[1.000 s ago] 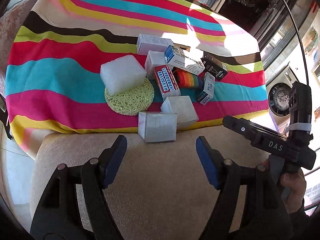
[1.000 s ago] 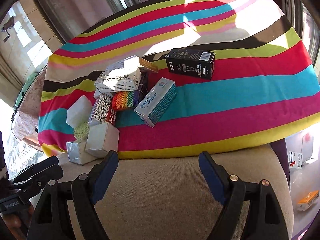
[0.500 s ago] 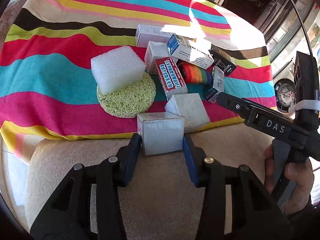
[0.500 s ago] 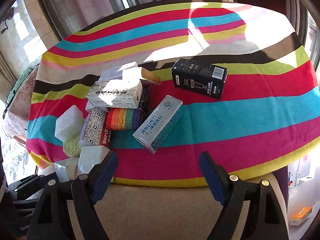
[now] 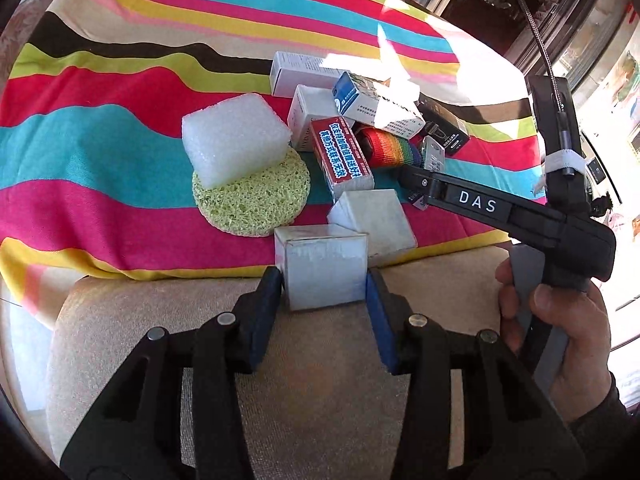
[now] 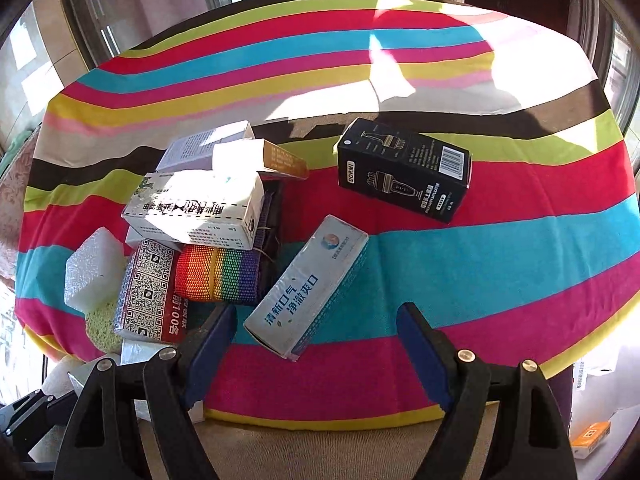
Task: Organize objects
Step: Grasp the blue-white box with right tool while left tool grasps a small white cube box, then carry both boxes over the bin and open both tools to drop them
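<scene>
Sunlit windows [image 6: 168, 12] behind striped cloth [image 6: 500, 264]

Striped cloth [image 6: 500, 264], covering the table. Beige cushion [image 5: 320, 360] at its near edge. Washer [image 5: 596, 168] beyond right edge. Orange packet [image 6: 590, 436] on floor, right.

We see a jumble of goods on a striped cloth [image 5: 100, 128]: a white foam block [image 5: 234, 142] resting on a round green sponge [image 5: 252, 200], a red carton [image 5: 342, 156] beside a rainbow webbing roll [image 5: 390, 146], white cartons stacked behind. A plain white box [image 5: 324, 274] stands at the cloth's near edge, a second white cube [image 5: 378, 220] touching it. A pale blue carton [image 6: 310, 288] lies flat and diagonal, and a black carton [image 6: 404, 168] sits apart beyond it.
</scene>
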Demonstrator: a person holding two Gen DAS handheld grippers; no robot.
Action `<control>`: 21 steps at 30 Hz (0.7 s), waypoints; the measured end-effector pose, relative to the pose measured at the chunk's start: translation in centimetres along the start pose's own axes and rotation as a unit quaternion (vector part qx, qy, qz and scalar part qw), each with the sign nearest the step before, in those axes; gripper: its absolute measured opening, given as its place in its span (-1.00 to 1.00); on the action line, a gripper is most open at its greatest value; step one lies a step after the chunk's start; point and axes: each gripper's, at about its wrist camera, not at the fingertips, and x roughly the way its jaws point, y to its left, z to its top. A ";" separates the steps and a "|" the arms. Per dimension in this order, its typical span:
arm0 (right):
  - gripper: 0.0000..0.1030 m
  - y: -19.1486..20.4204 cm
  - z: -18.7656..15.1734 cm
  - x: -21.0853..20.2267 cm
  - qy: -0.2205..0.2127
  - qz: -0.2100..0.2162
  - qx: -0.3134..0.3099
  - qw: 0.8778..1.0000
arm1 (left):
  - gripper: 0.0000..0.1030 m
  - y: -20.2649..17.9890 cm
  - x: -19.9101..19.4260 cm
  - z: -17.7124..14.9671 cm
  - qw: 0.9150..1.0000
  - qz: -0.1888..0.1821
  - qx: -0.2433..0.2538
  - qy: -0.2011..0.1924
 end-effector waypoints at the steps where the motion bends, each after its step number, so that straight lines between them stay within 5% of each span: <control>1: 0.48 -0.1 0.1 0.0 -0.004 -0.001 0.004 1.000 | -0.08 0.0 -0.1 0.0 1.000 -0.002 0.000 -0.002; 10: -0.39 -1.8 -0.2 -0.2 -0.009 0.002 0.040 0.999 | -0.08 -0.5 -0.9 0.0 1.000 -0.001 0.008 -0.031; 21: -0.40 -2.9 -2.0 -3.2 -0.043 0.048 0.060 0.996 | -0.08 -1.8 -2.6 -0.8 0.998 -0.018 0.000 -0.058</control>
